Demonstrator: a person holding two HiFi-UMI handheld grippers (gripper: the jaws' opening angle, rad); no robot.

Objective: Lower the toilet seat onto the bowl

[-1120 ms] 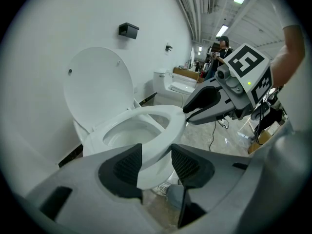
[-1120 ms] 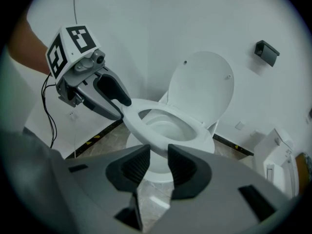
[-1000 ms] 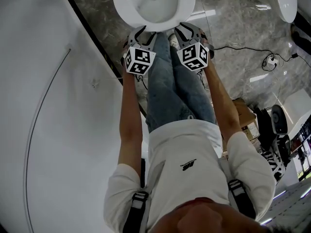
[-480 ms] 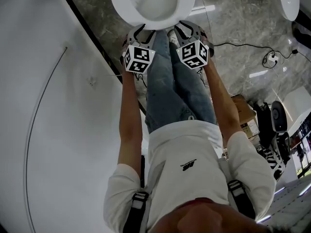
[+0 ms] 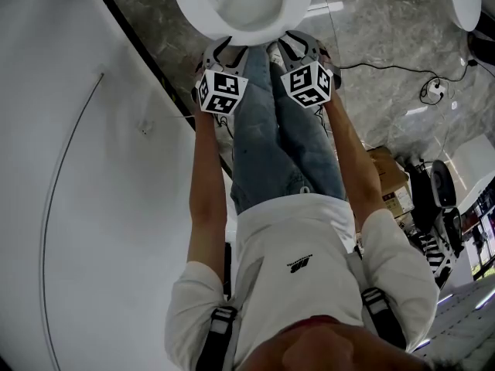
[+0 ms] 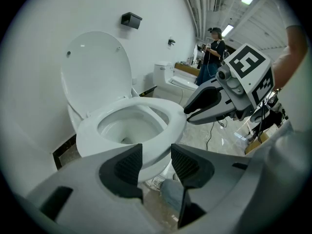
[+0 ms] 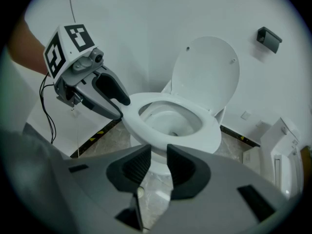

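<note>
Though head view misses it, lid [image 6: 97,67] raised | left fingers [image 6: 126,167], right fingers [image 7: 135,165] apart, empty | right just narrowed

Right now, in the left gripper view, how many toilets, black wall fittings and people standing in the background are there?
Toilets: 2
Black wall fittings: 2
People standing in the background: 1
Total: 5
</note>
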